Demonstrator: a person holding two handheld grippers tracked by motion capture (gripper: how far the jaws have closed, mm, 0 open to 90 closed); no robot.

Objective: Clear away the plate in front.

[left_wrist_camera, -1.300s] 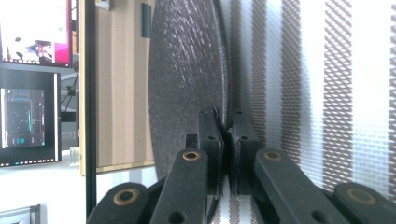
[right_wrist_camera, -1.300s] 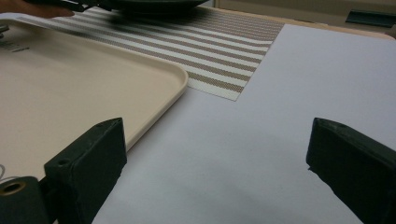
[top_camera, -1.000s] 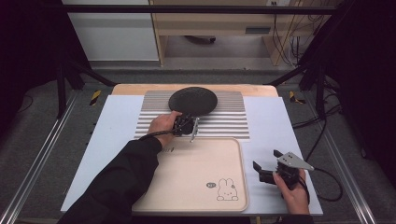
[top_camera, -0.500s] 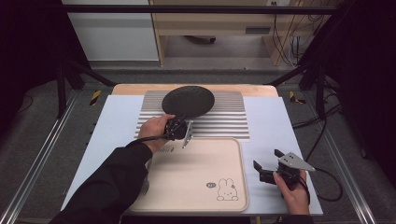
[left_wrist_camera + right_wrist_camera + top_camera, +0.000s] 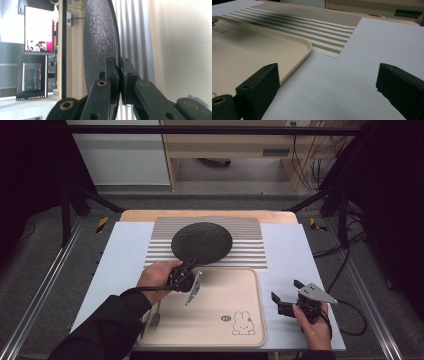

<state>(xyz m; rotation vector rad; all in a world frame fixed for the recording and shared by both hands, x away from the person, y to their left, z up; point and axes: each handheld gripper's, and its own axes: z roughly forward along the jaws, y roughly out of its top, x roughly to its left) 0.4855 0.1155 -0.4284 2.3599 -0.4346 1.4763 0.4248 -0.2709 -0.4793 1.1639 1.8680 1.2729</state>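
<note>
High view: left gripper (image 5: 189, 269) clamps the round black textured plate (image 5: 201, 242) by its rim.
Plate hangs tilted over the striped placemat (image 5: 250, 245), just beyond the beige tray (image 5: 220, 295); right gripper (image 5: 285, 296), beside the tray, gapes empty.

Floor: grey carpet (image 5: 45, 265), cables (image 5: 345, 255) trailing at the right.
Furniture: pale wooden bench (image 5: 230, 150) beyond the table.
Frame: black struts (image 5: 75, 195).
Light: dim sides.

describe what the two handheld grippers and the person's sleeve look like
Both grippers are black, with two blocky black jaws on hinged links with brass-coloured pivot rings. The left gripper and the right gripper each carry a grey three-cornered plate on top. A black cable loops from the right one. The left forearm wears a black long sleeve.
</note>
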